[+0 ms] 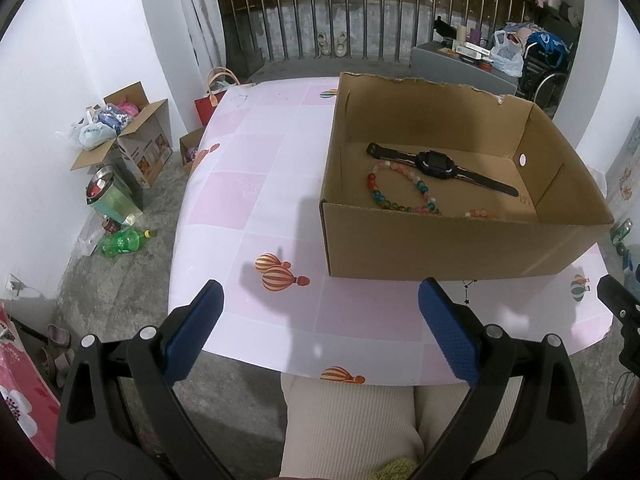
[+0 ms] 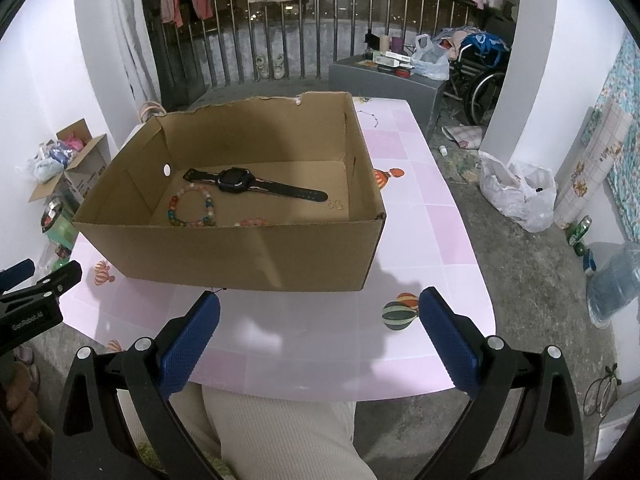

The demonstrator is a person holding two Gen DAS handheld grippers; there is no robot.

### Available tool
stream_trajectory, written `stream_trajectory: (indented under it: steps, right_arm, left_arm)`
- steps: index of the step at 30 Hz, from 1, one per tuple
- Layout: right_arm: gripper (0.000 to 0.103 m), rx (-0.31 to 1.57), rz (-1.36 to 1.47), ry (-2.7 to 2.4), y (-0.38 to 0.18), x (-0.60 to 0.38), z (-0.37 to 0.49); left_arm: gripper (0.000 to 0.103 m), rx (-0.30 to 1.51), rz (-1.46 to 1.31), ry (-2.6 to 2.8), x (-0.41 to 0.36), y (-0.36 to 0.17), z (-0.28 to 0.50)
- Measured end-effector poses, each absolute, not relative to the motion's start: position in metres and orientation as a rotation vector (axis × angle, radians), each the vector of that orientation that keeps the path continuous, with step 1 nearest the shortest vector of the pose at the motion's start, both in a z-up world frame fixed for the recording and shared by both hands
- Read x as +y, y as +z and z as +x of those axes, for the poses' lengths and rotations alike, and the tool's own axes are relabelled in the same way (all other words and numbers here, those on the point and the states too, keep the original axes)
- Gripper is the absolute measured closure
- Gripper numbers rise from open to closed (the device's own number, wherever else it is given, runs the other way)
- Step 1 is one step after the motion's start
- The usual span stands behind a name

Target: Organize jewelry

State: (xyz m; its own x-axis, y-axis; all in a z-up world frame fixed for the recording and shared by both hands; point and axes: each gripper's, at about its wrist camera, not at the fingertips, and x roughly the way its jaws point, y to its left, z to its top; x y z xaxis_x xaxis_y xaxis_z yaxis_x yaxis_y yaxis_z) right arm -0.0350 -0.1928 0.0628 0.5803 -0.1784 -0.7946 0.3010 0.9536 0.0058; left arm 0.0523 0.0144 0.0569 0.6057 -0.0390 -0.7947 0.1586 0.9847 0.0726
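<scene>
Cardboard box (image 1: 440, 246) sits open-topped on the counter (image 1: 256, 184), toward its right half as the left wrist view frames it; back rim torn and ragged, near wall straight. Inside on the box floor: a black watch (image 1: 434, 162) laid flat and diagonal, a multicoloured bead bracelet (image 1: 390, 192) just in front of it, and a second pinkish bead bracelet (image 1: 480, 213) mostly hidden behind the near wall.

Left gripper (image 1: 320, 300) released, jaws spread wide, nothing between them; it hangs over the counter's near edge, short of the box's near-left corner. Right gripper (image 2: 320, 304) likewise spread and empty, its left finger (image 2: 192, 336) close under the box's near wall (contact cannot be told).

Open counter lies left of the box in the left view, and a narrower strip to its right in the right view. The near counter edge is rounded, with the person's pale ribbed clothing (image 2: 280, 432) below it. Concrete floor (image 1: 120, 280) surrounds the counter.
</scene>
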Motion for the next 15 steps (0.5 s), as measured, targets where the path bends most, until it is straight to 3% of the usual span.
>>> stream_trajectory:
  steps: [15]
  right_arm:
    - [0.006, 0.910, 0.146, -0.280, 0.0642, -0.1921, -0.0352]
  left_arm:
    - [0.009, 0.917, 0.139, -0.115, 0.0145, 0.0558, 0.0527]
